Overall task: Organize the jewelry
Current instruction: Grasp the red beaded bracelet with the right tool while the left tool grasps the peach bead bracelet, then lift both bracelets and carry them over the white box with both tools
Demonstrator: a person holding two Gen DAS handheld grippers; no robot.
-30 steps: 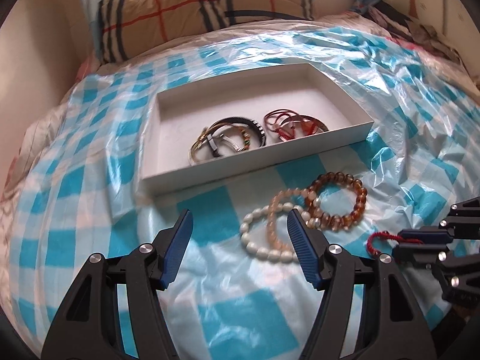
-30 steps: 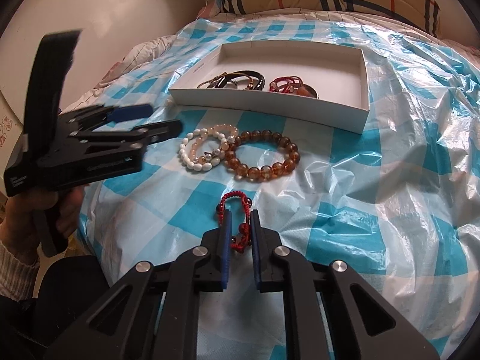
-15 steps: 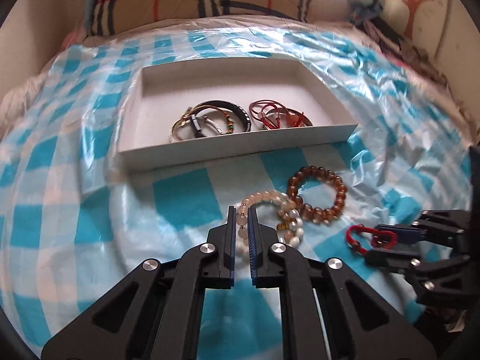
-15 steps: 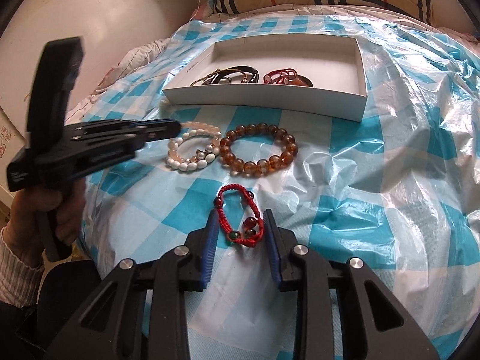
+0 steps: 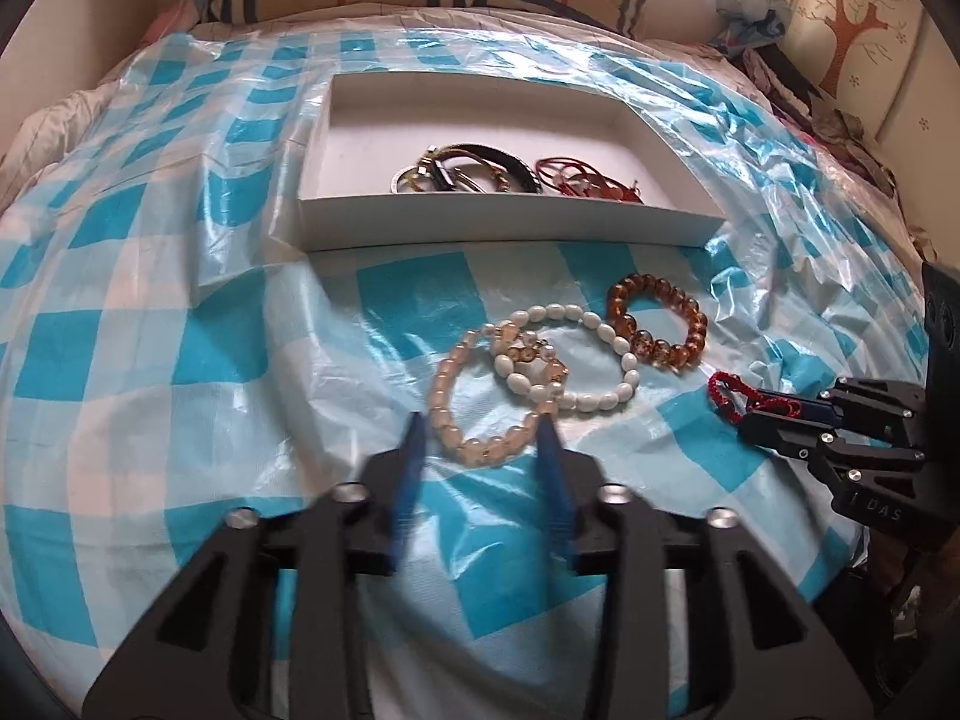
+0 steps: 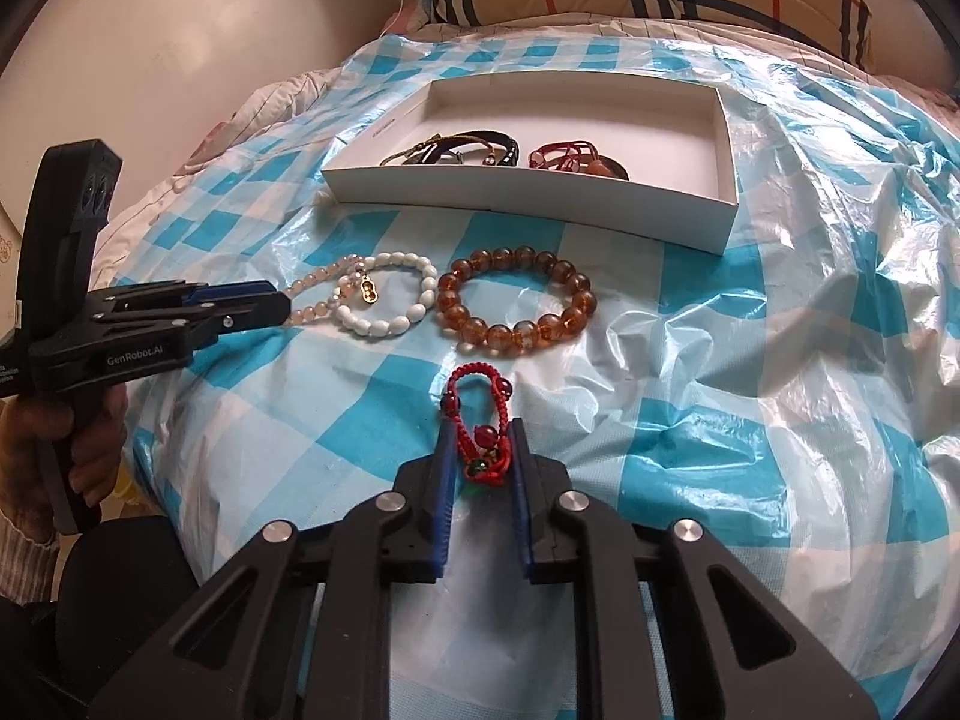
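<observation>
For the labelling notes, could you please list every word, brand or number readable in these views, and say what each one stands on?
"GenRobot.AI": white lettering on the side of the left gripper, seen from the right wrist view.
"DAS": pale letters on the black body of the right gripper, seen from the left wrist view; anything before them is too dim to read.
Small grey print on the outer wall of the white tray: too small to read.

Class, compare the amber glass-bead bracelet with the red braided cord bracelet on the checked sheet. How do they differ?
The amber glass-bead bracelet is a full ring of large translucent beads; the red braided cord bracelet is thin woven cord with a few dark beads.
The amber one lies open and round; the red one is pinched into a narrow loop.
The amber one lies free; the red one sits between the right gripper jaws.
Both lie outside the white tray.
</observation>
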